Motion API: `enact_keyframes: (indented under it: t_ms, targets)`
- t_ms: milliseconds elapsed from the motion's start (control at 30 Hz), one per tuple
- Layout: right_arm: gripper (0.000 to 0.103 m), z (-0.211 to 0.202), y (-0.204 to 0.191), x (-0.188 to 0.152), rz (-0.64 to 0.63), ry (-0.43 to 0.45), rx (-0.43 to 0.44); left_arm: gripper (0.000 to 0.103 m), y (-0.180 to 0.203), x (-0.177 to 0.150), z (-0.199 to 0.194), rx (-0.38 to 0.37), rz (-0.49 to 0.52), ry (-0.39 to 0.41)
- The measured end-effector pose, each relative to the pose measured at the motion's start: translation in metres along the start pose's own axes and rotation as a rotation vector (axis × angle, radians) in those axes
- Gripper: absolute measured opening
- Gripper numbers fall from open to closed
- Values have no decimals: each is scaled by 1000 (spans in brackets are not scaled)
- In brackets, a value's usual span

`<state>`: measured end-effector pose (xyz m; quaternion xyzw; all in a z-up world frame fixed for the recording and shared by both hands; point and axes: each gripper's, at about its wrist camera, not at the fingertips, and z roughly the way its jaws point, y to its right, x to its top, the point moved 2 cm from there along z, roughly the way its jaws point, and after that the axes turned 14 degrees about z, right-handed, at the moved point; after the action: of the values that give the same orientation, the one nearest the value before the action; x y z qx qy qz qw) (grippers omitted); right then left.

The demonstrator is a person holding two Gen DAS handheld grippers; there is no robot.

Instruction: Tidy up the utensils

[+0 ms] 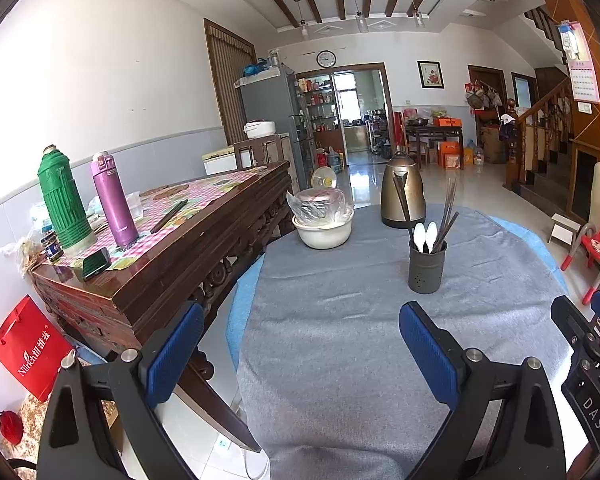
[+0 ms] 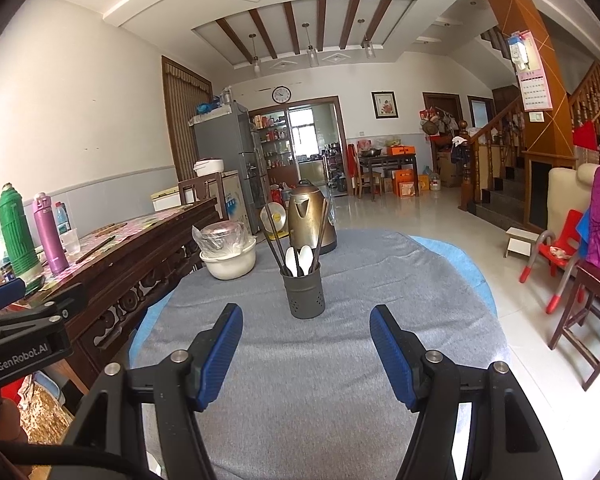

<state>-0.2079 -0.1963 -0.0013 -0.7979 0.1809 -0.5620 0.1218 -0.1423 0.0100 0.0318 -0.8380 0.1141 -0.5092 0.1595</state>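
Observation:
A dark grey perforated utensil holder (image 1: pixel 427 266) (image 2: pixel 304 294) stands on the round table covered with a grey cloth (image 1: pixel 340 320) (image 2: pixel 300 360). It holds two white spoons (image 1: pixel 425 236) (image 2: pixel 299 260) and several dark chopsticks (image 1: pixel 450 208) (image 2: pixel 322 224). My left gripper (image 1: pixel 302 350) is open and empty, above the cloth, near and left of the holder. My right gripper (image 2: pixel 306 354) is open and empty, just in front of the holder. Its body also shows at the right edge of the left wrist view (image 1: pixel 588 340).
A bronze kettle (image 1: pixel 403 196) (image 2: pixel 311 216) and a white bowl with a plastic-wrapped pot (image 1: pixel 322 218) (image 2: pixel 227 254) stand at the table's far side. A wooden side table (image 1: pixel 160 248) on the left carries green and purple flasks. Red chairs stand at the right.

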Motion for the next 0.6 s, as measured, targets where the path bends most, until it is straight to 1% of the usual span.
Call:
enact_keyframes:
  t_ms: [600]
  targets:
    - [69, -1, -7, -2, -23, 10, -2, 98, -12, -8, 7, -7, -39, -23]
